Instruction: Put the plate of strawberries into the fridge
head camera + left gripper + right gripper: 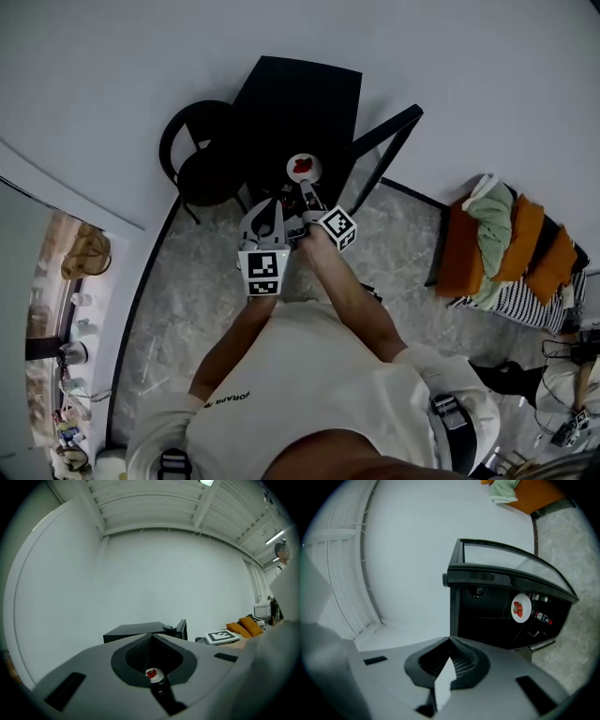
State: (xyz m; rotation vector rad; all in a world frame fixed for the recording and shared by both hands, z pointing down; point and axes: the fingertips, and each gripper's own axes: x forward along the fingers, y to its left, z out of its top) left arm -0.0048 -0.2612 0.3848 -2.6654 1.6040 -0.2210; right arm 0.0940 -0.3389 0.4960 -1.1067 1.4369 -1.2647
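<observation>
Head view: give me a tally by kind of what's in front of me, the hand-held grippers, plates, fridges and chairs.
Hand-held grippers: 2 (left hand-held gripper, right hand-held gripper)
Plate of strawberries: 1
Fridge: 1
Chair: 1
Total: 5

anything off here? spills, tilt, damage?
Nothing stands out. The small white plate sits in the right gripper's shut jaws by its rim, red strawberries on it, none visibly spilled; the black fridge stands open.
</observation>
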